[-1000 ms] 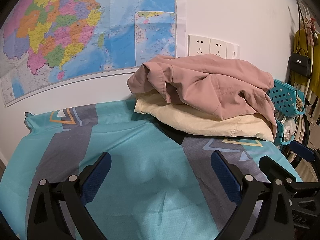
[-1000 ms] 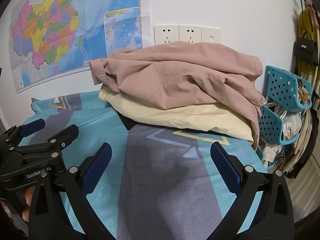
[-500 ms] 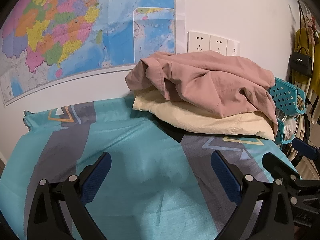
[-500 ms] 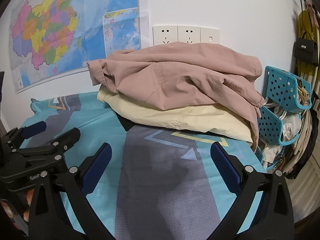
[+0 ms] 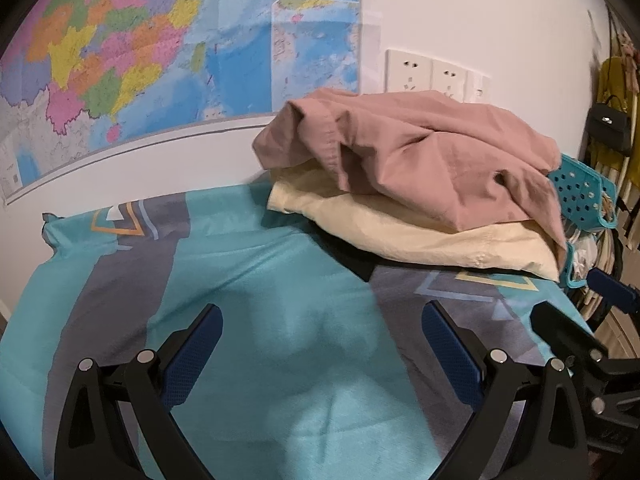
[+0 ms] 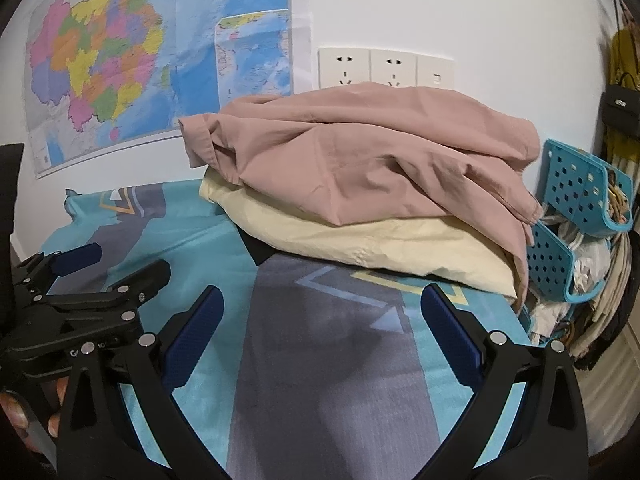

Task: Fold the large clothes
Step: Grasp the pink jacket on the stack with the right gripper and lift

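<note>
A crumpled pink garment (image 5: 420,148) (image 6: 360,160) lies on a folded cream garment (image 5: 420,236) (image 6: 360,240) at the back right of a teal and grey patterned cloth (image 5: 260,288) (image 6: 320,360) covering the table. My left gripper (image 5: 322,344) is open and empty, hovering over the cloth short of the pile. My right gripper (image 6: 320,332) is open and empty, also in front of the pile. Each gripper shows in the other's view, the right one (image 5: 580,336) at the right edge and the left one (image 6: 92,276) at the left edge.
A wall with a coloured map (image 5: 140,60) and white sockets (image 6: 384,68) stands right behind the table. Teal perforated baskets (image 6: 576,208) with clutter hang off the right side. A black bag and hanging clothes (image 5: 612,120) are at the far right.
Both grippers have crept a little forward towards the clothes pile, so the pile looks slightly larger. Both stay open and empty.
</note>
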Motion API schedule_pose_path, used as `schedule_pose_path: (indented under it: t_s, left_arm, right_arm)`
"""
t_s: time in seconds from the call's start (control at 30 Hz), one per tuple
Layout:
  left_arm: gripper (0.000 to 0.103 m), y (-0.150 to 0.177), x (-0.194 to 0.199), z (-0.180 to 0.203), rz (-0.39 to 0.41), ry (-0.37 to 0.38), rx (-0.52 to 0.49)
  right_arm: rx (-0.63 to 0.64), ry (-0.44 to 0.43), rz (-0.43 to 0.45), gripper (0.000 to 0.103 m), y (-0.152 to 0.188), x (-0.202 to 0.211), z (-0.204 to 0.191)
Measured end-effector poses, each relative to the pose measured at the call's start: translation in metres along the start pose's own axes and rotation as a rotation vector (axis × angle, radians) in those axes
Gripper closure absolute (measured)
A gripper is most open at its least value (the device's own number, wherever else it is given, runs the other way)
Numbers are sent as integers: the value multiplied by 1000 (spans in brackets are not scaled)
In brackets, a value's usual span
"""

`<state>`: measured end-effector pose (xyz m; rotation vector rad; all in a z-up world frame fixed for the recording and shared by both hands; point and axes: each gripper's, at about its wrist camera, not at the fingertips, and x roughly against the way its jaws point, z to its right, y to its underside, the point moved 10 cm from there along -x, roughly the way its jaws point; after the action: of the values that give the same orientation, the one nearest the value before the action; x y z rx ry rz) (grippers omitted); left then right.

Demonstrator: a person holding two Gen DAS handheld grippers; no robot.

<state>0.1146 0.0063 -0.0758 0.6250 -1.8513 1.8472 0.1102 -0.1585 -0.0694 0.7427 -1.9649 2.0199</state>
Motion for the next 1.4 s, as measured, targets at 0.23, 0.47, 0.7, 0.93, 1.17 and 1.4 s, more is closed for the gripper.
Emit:
schedule_pose_path:
  t_s: [0.23, 0.47, 0.7, 0.93, 1.17, 1.4]
  left_arm:
    - [7, -15, -29, -33, -21, -66, -6]
    - [7, -34, -54, -77, -7, -129, 43]
    - [7, -39, -75, -97, -45, -165, 41]
    - [7, -42, -90, -110, -52, -175, 39]
    - [7, -46, -96, -115, -44, -183, 33]
    - [7, -55, -98, -126, -10, -147, 28]
  right_arm:
    - [161, 14, 13, 6, -32, -51, -22]
    - [433, 134, 93, 7, -70, -115, -54]
    - [578, 174, 82, 55, -89, -154, -56]
    - [361, 36, 178, 95, -152, -90, -18]
    - [531, 48, 88, 59, -137, -133, -34]
    - [409, -18, 171, 96, -191, -86, -12]
